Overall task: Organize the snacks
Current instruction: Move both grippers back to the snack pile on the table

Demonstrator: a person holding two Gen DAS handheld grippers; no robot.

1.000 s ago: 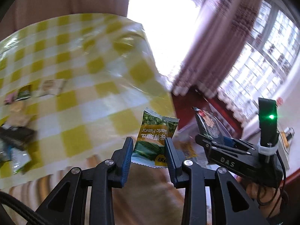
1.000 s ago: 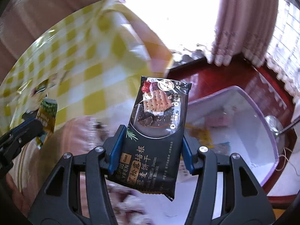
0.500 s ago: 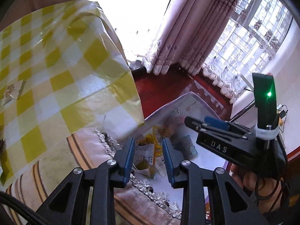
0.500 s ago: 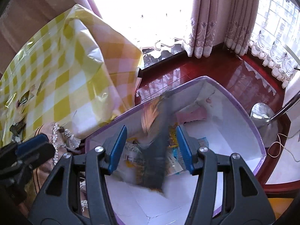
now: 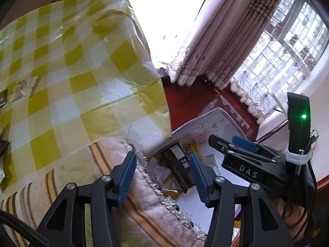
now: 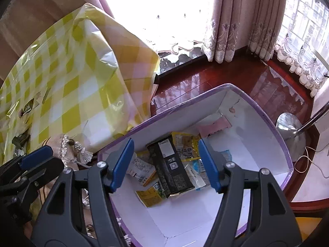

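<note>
A white box with a purple rim (image 6: 265, 111) stands on the floor beside the table; it also shows in the left wrist view (image 5: 207, 119). Inside lie several snack packets, with a black biscuit packet (image 6: 170, 164) (image 5: 178, 164) on top, yellow packets (image 6: 186, 144) and a pink one (image 6: 213, 126). My right gripper (image 6: 165, 164) is open and empty above the box. My left gripper (image 5: 162, 177) is open and empty above the table edge and box. More snack packets (image 5: 22, 86) (image 6: 27, 107) lie on the yellow checked tablecloth (image 5: 67, 82).
A fringed striped cloth (image 5: 131, 201) hangs under the tablecloth at the table edge. Red wooden floor (image 6: 205, 84), pink curtains (image 6: 236, 20) and a metal stand base (image 6: 290, 125) surround the box. The right gripper's body (image 5: 253, 164) shows in the left wrist view.
Both grippers swung from the table to over the box and opened. The black biscuit packet and the green packet dropped out; the black one now lies in the box.
</note>
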